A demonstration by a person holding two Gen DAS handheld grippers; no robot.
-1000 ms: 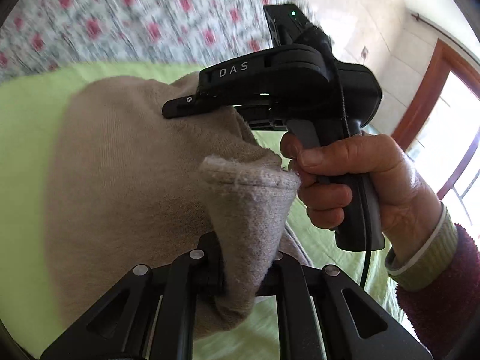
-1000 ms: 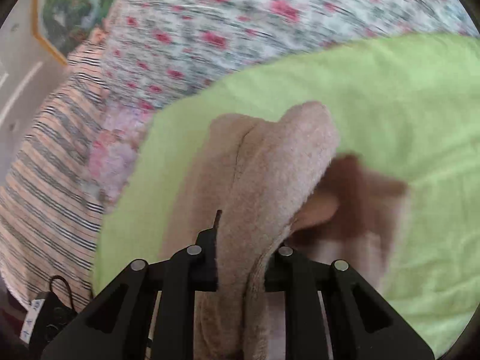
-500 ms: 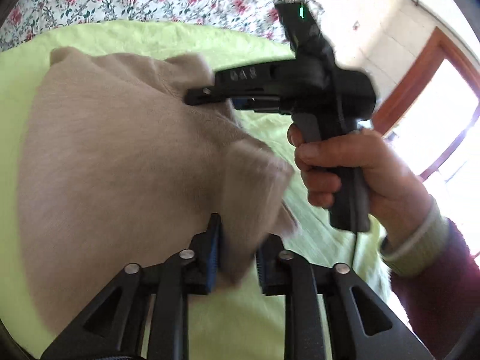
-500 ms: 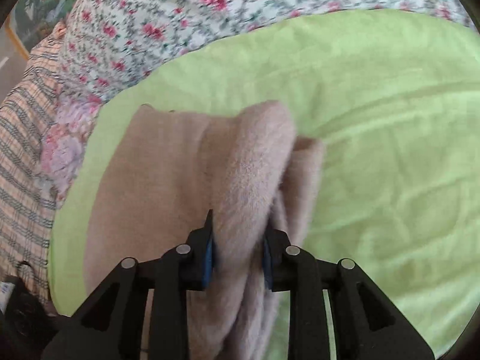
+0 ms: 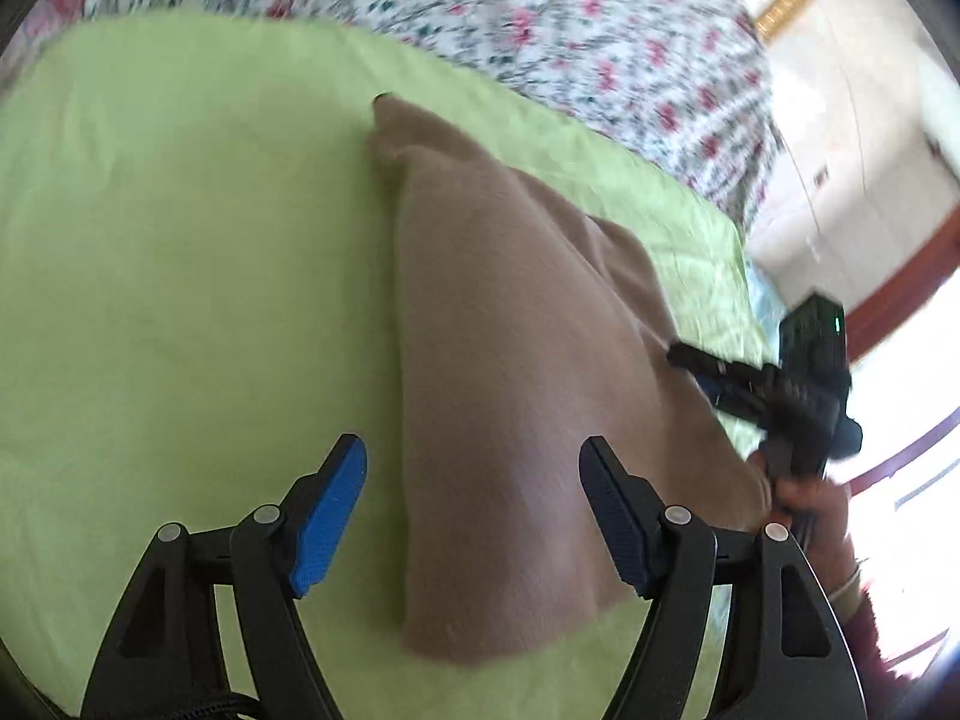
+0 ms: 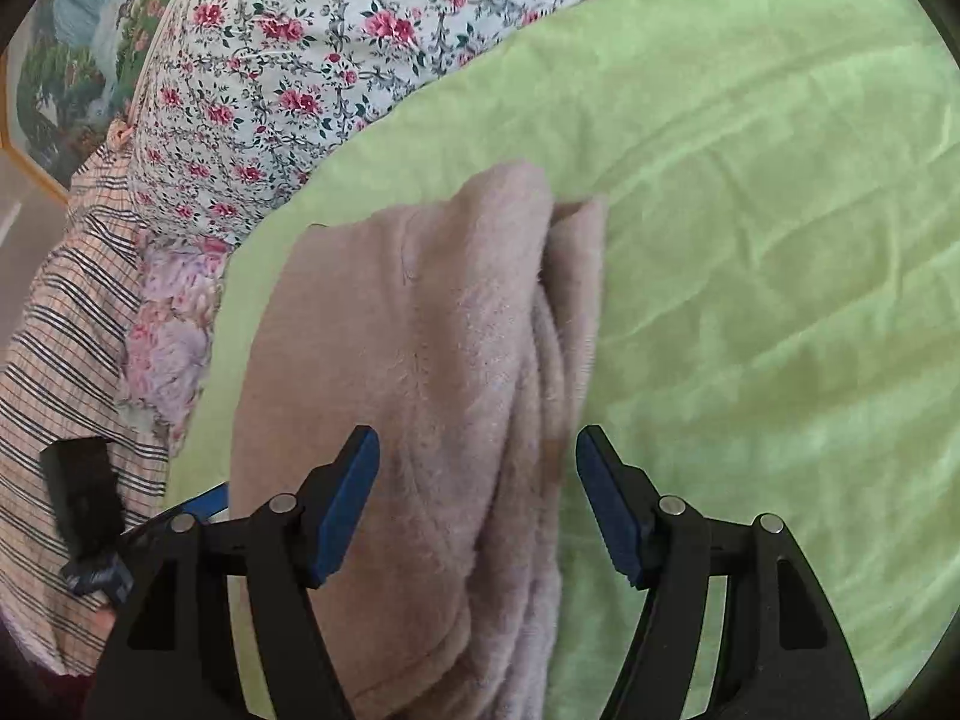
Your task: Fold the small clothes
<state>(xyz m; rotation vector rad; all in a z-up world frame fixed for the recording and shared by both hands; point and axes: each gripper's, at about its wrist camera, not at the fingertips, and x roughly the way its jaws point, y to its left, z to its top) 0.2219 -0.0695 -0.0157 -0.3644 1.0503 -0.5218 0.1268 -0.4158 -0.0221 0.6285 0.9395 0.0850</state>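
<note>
A beige fleece garment (image 5: pixel 528 372) lies folded on the light green cloth (image 5: pixel 180 276). My left gripper (image 5: pixel 474 480) hovers over its near left edge. The jaws are opening, and the blue pads stand apart on either side of the fabric without pressing it. In the right wrist view the same garment (image 6: pixel 420 360) shows thick stacked folds along its right side. My right gripper (image 6: pixel 477 480) is over those folds, its jaws also opening with nothing pinched. The right gripper (image 5: pixel 708 372) shows again at the garment's far right edge, held by a hand (image 5: pixel 810 492).
The green cloth (image 6: pixel 750 240) covers a bed with a floral sheet (image 6: pixel 288 60) behind it. A striped fabric (image 6: pixel 66 324) lies at the left. A framed picture (image 6: pixel 66 60) hangs behind it. A wood-framed bright window (image 5: pixel 900 312) is at the right.
Both grippers have let go of the beige garment and their jaws have spread wide. The lifted fold now lies flat on the pile. The left gripper has swung sideways toward the garment's left edge.
</note>
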